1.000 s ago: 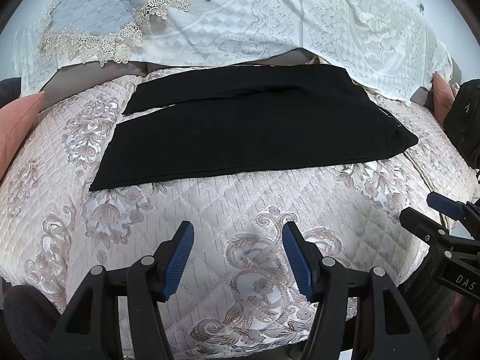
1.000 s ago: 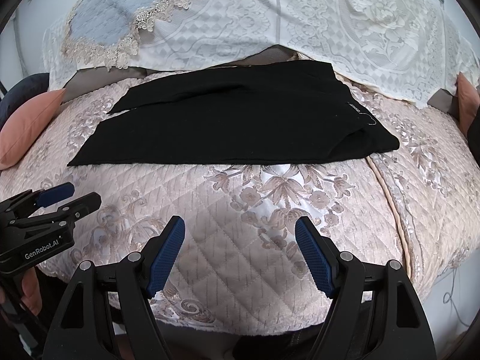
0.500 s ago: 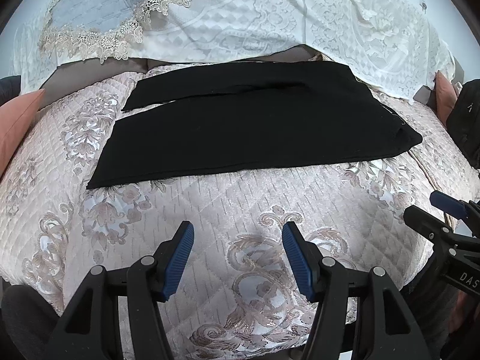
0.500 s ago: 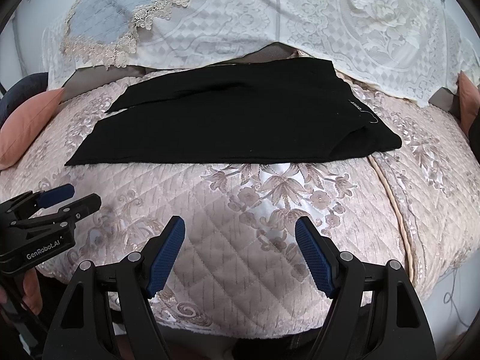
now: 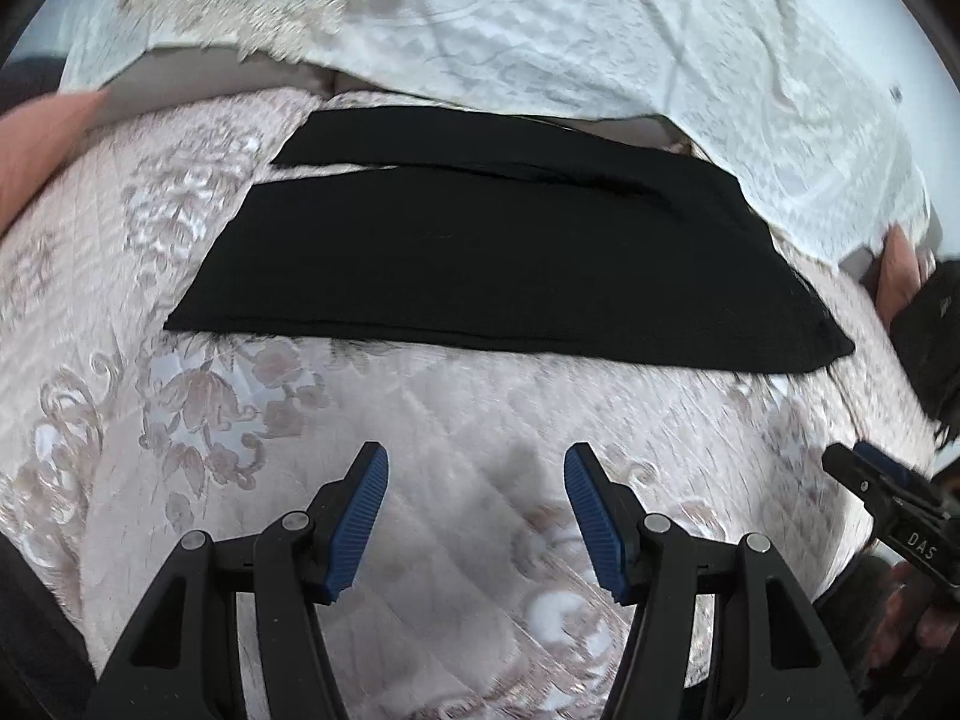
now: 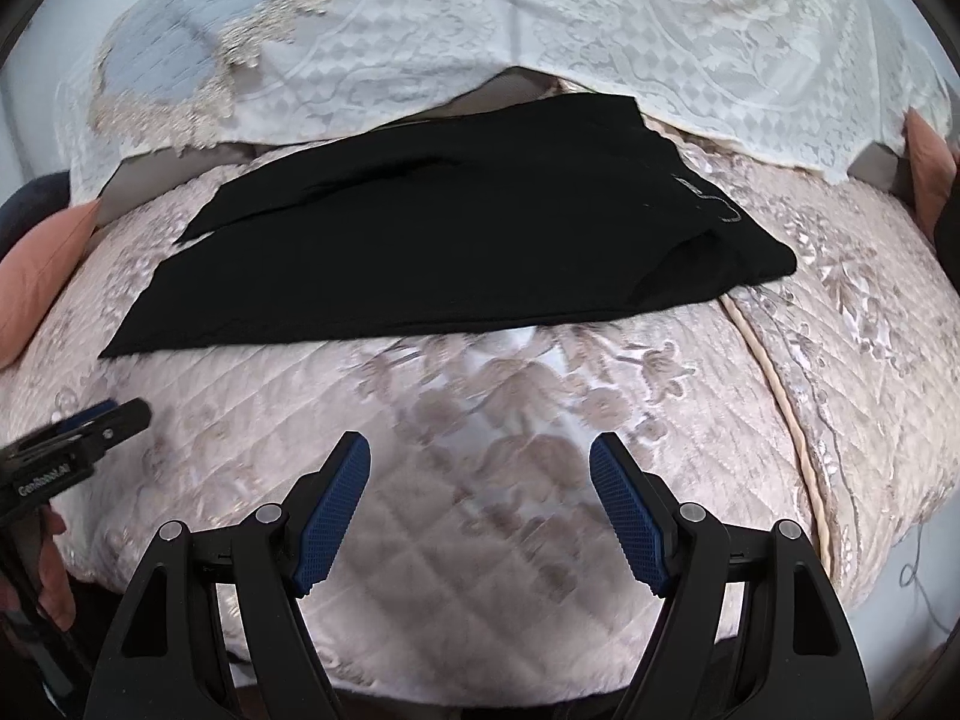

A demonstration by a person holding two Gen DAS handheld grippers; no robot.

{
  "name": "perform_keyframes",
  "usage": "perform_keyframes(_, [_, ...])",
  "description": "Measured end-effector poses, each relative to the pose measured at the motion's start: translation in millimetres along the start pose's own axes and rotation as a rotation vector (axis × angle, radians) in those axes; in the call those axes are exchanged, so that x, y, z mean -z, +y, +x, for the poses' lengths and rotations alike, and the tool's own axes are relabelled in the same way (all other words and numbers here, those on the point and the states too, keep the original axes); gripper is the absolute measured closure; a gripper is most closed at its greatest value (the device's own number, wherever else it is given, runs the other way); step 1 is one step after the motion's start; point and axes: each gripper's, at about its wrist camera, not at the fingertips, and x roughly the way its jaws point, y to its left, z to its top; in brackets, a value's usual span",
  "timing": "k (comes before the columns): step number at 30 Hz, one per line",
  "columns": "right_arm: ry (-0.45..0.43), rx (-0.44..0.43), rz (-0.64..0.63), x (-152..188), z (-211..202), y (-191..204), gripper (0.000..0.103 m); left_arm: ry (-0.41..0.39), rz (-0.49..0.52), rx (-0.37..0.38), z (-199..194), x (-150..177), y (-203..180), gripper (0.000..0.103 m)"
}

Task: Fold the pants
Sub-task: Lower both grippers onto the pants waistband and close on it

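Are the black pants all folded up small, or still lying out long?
Still lying out long. The black pants stretch flat across the quilted cover, both legs showing side by side, and neither gripper touches them.

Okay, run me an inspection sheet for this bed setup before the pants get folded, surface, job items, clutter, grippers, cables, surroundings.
Surface: pink quilted bedspread with floral pattern, piped seam on the right.
Job's things: black pants lying flat, legs toward the left, waistband toward the right, not yet folded.
Clutter: dark bag at the bed's right edge.
Grippers: left gripper and right gripper hang over the bedspread short of the pants, jaws open, holding nothing.
Cables: thin cord hanging off the right side.
Surroundings: white lace cover behind, salmon cushion at left.
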Motion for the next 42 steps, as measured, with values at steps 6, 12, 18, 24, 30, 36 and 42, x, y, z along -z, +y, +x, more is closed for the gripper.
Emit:
perform_keyframes(6, [-0.004, -0.005, 0.108, -10.8, 15.8, -36.9, 0.027, -0.017, -0.173, 0.089, 10.6, -17.0, 39.1, 0.039])
perform_keyframes(12, [-0.013, -0.021, 0.234, -20.8, 31.5, -75.0, 0.029, -0.033, -0.283, 0.148, 24.8, -31.5, 63.0, 0.04])
perform_keyframes(18, [-0.038, -0.049, 0.313, -34.5, 46.4, -98.6, 0.029, -0.05, -0.331, 0.163, 37.7, -42.3, 71.9, 0.04])
perform_keyframes(24, [-0.069, -0.065, 0.353, -47.7, 61.1, -113.0, 0.029, -0.068, -0.333, 0.144, 47.2, -55.7, 74.0, 0.041])
perform_keyframes(30, [-0.093, -0.068, 0.409, -61.4, 75.7, -127.4, 0.041, -0.073, -0.349, 0.105, 55.0, -63.9, 78.0, 0.054])
perform_keyframes(36, [-0.1, -0.064, 0.44, -67.1, 84.2, -137.5, 0.08, -0.071, -0.33, 0.023, 57.7, -66.4, 81.2, 0.09])
perform_keyframes(42, [-0.144, -0.098, 0.449, -66.6, 72.2, -138.7, 0.099, -0.074, -0.317, 0.032, 48.5, -65.3, 88.8, 0.099])
